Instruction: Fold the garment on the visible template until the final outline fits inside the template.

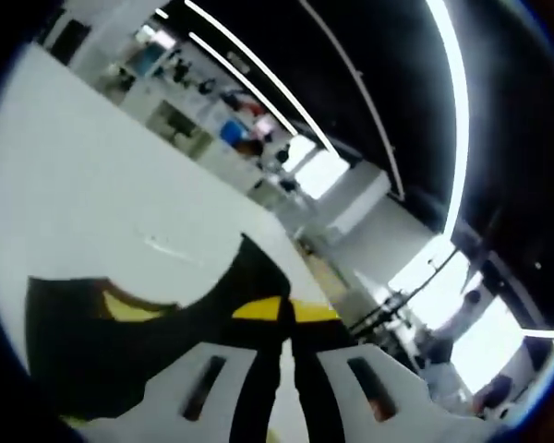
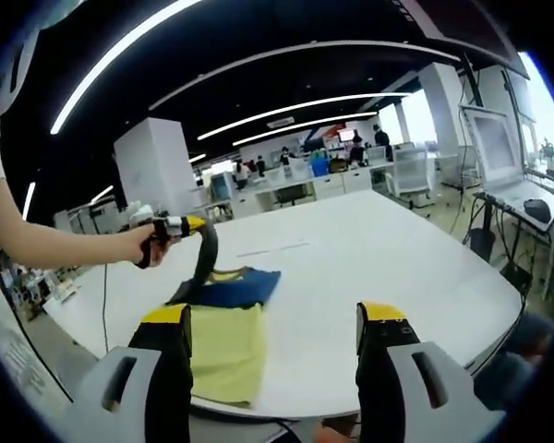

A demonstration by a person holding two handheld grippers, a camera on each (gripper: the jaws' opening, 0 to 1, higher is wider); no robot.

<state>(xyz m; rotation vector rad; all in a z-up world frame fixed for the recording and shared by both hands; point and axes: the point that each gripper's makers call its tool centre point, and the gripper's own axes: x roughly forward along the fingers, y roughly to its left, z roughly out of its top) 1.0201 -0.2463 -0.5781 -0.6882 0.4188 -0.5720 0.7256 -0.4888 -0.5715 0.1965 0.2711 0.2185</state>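
Left gripper point(image 2: 201, 242) jaws closed on garment point(image 2: 223, 323) (yellow and blue), right gripper point(image 2: 275, 318) jaws wide open, empty, above white table point(image 2: 369, 258).

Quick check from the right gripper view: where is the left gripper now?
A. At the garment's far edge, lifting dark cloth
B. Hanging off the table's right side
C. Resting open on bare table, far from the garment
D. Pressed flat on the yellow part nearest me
A: the left gripper sits at the far edge of the garment, with dark cloth rising from the table to it.
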